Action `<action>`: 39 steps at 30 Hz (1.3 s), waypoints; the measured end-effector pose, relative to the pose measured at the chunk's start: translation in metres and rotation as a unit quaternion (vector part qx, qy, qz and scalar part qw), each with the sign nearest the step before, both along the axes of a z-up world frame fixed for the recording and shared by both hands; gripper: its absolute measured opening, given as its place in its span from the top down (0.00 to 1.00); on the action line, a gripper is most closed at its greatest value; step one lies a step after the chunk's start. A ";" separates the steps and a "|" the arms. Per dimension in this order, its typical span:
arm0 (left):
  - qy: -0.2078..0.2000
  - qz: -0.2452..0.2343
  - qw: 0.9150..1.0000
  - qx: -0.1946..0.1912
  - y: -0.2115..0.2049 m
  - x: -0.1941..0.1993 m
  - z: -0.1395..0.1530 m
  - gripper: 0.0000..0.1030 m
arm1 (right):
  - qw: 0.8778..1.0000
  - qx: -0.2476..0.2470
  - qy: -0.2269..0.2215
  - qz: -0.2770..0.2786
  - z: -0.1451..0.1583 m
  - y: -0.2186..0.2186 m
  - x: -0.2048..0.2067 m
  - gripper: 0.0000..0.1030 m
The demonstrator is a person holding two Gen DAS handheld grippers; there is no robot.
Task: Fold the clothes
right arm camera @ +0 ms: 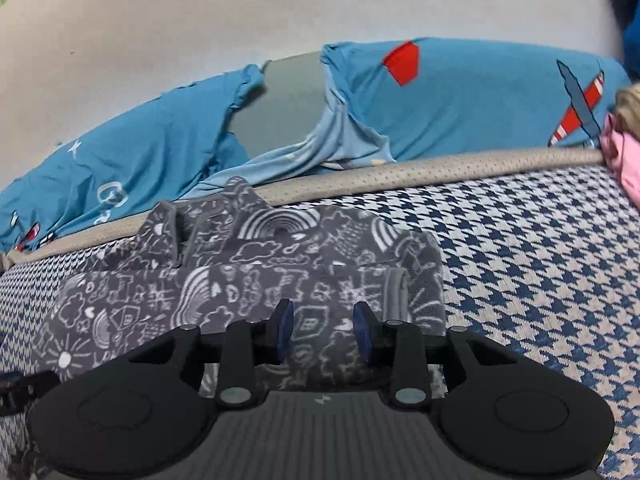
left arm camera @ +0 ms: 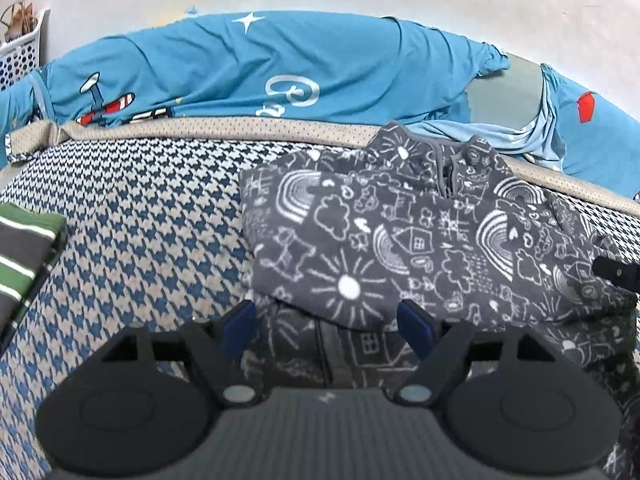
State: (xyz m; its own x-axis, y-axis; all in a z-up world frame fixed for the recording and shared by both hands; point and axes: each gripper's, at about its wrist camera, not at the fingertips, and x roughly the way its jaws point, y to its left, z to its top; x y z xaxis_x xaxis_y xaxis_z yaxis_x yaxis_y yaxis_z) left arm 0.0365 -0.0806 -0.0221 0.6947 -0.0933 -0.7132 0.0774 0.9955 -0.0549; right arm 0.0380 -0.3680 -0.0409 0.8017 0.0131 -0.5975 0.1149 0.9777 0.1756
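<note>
A dark grey garment with white doodle print [left arm camera: 400, 240] lies partly folded on the blue-and-beige houndstooth surface [left arm camera: 152, 220], its collar toward the far edge. My left gripper [left arm camera: 328, 328] is open over the garment's near left corner, with the upper fold's edge lying between its blue pads. In the right wrist view the same garment [right arm camera: 248, 280] stretches to the left, and my right gripper [right arm camera: 323, 334] is open just above its near right end, beside a grey cuff. A black tip of the right gripper [left arm camera: 612, 272] shows at the garment's right edge.
A folded green, grey and white striped garment [left arm camera: 24, 248] lies at the left. Blue bedding with plane prints [left arm camera: 260, 68] is heaped behind a beige piped edge [left arm camera: 200, 126]. A white perforated basket [left arm camera: 20, 48] stands far left. Something pink [right arm camera: 624, 160] sits at the right.
</note>
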 end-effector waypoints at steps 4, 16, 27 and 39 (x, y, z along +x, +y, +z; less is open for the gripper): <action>-0.009 -0.001 1.000 0.009 -0.006 0.003 0.002 0.26 | 1.000 -0.009 0.003 0.015 -0.002 0.006 -0.001 0.69; 0.033 0.011 0.999 0.012 -0.013 0.024 -0.019 0.26 | 0.998 -0.038 0.025 0.035 -0.012 0.017 0.002 0.66; 0.059 0.018 0.998 0.024 -0.014 0.031 -0.032 0.20 | 0.997 -0.053 0.034 0.055 -0.020 0.021 0.005 0.58; 0.063 0.013 0.997 0.032 -0.013 0.035 -0.042 0.08 | 0.996 -0.058 0.025 0.060 -0.021 0.025 0.001 0.52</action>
